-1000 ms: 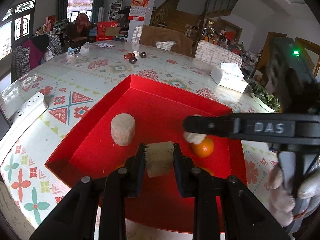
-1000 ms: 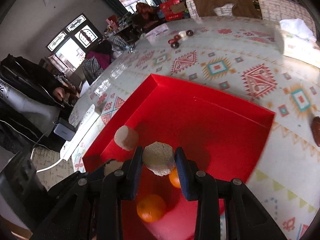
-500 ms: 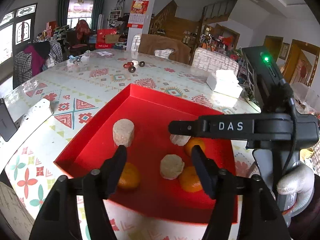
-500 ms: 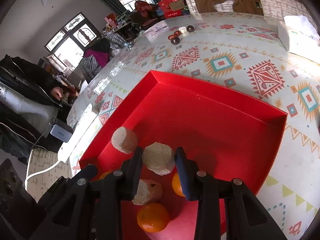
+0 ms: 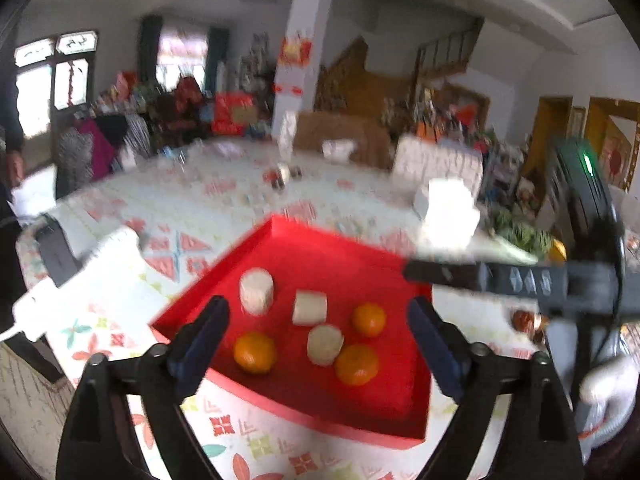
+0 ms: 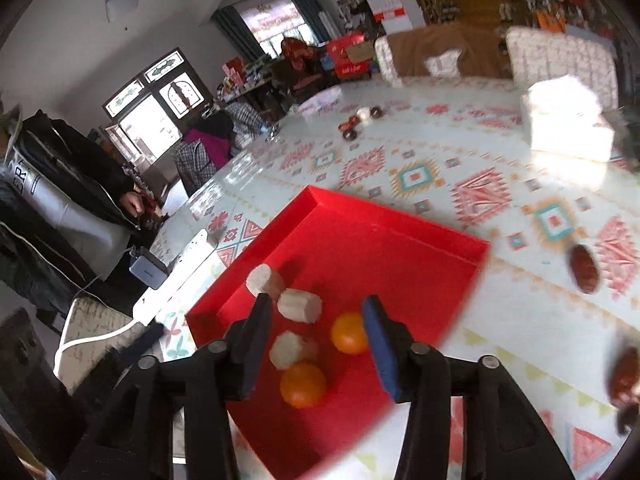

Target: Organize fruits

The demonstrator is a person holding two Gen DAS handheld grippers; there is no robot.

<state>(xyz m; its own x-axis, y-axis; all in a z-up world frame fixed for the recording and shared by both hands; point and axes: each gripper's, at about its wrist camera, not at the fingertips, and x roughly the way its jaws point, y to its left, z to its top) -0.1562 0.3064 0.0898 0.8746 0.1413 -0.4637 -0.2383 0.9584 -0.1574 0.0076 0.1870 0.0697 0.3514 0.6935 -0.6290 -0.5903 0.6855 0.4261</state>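
Note:
A red tray (image 5: 340, 256) (image 6: 380, 248) lies on the patterned table. In it lie three beige cylinder pieces (image 5: 256, 291) (image 6: 300, 306) and three oranges (image 5: 255, 352); the right wrist view shows only two oranges (image 6: 349, 332). My left gripper (image 5: 316, 320) hangs above the tray's near edge, its jaws opening wide with nothing between them. My right gripper (image 6: 318, 312) hovers over the fruit, jaws opening and touching nothing. Its finger (image 5: 440, 272) reaches in from the right in the left wrist view.
A white tissue box (image 5: 448, 216) (image 6: 568, 124) stands beyond the tray. A white power strip (image 5: 80, 272) (image 6: 176, 276) lies left of it. Dark red dates (image 6: 584, 264) lie on the table to the right. A person (image 6: 60, 184) stands at the far left.
Both grippers let go of their beige pieces, opened and drew back and up. The two pieces now lie in the tray among the oranges.

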